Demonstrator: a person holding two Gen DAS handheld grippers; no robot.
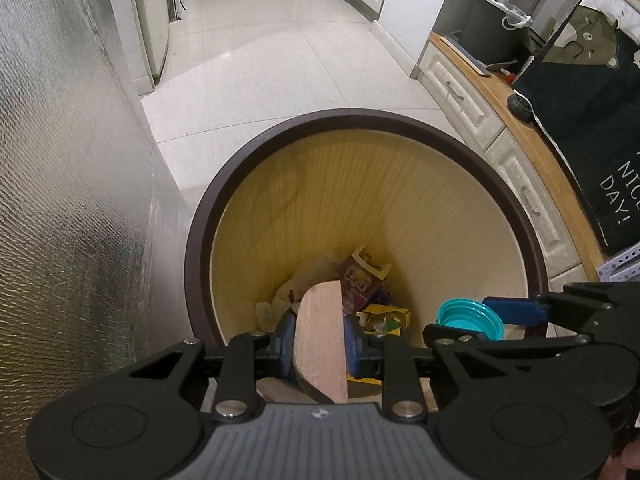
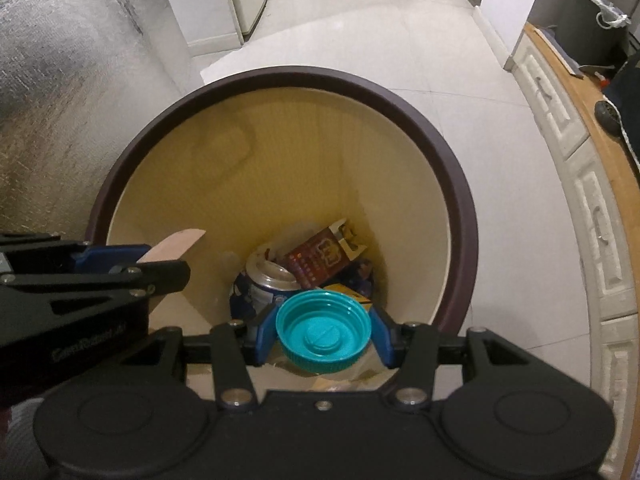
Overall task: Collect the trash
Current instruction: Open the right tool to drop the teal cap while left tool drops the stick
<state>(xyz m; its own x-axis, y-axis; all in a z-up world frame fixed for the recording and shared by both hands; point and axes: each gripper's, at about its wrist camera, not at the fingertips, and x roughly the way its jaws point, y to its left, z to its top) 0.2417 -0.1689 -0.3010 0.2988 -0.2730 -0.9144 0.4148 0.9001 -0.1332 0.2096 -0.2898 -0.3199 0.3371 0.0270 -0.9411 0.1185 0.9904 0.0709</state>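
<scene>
I'm gripping a slab (image 1: 320,344) in my left tongs (image 1: 320,350), blue pads pressing its two flat faces, so it's standing on edge with the rounded end pointing away and down. It looks like a pinkish wood or board offcut; can't tell the material for sure. Holding it edge-on that way so it's dropping narrow-side first.

I'm gripping a cap (image 2: 323,330) in my right tongs (image 2: 323,336), a teal screw cap, pads pinching the ribbed rim on opposite sides, hollow side facing the camera. The rim grip is keeping it from slipping off the flat top.

Both tongs are pointing steeply down, side by side, hanging over the near part of the bin (image 1: 240,160). Each shows in the other's view: the right at the left camera's right edge, the left at the right camera's left edge. They're close but not touching.

The bin is round, with a dark rim and a yellowish inner wall. Trash is already lying at the bottom: a can (image 2: 266,280), a carton (image 2: 320,258), crumpled wrappers. It's standing on the tile floor (image 1: 280,60), foil-faced wall to the left, low cabinets with a wooden counter (image 1: 520,120) to the right.

My read: both pieces are positioned for release and nothing's let go yet. Opening either tongs here should drop its piece inside; the cap is sitting nearer the rim, so it's the one that might clip it.
</scene>
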